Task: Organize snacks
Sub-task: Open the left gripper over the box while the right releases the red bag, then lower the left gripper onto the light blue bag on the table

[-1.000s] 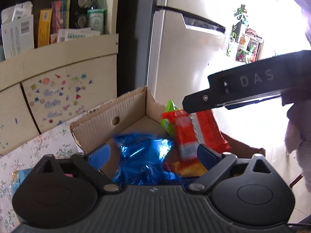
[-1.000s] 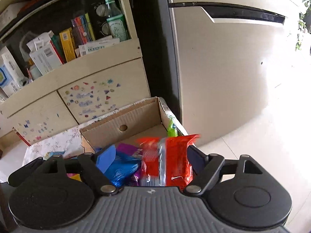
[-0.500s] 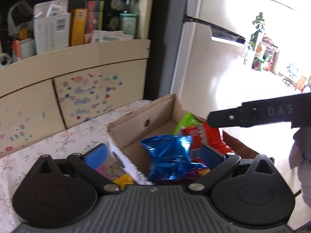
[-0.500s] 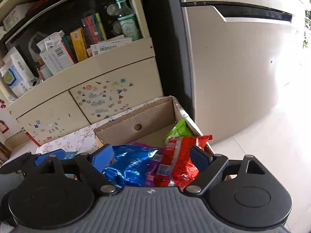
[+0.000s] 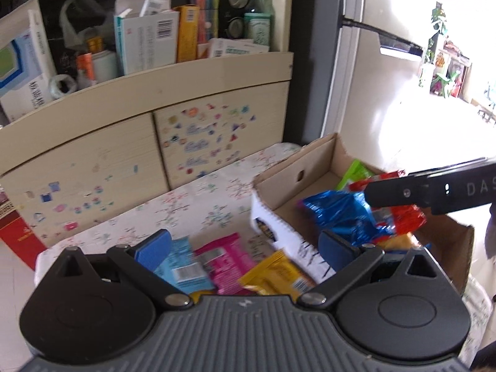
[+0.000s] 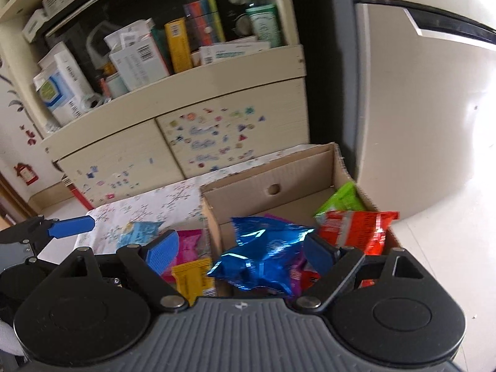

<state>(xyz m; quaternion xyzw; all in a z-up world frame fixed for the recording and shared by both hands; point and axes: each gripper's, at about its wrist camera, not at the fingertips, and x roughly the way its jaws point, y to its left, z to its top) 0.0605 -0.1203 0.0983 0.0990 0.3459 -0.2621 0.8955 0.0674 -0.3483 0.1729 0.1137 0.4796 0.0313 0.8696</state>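
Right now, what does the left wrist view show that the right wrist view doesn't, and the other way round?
Only the left wrist view shows the right gripper's black finger reaching over the box. Only the right wrist view shows the left gripper's blue pad out to the side, and the purple packet under the blue bag. Both show the cardboard box, blue bag, red bag, green bag, and the pink, yellow and light-blue packets on the table.
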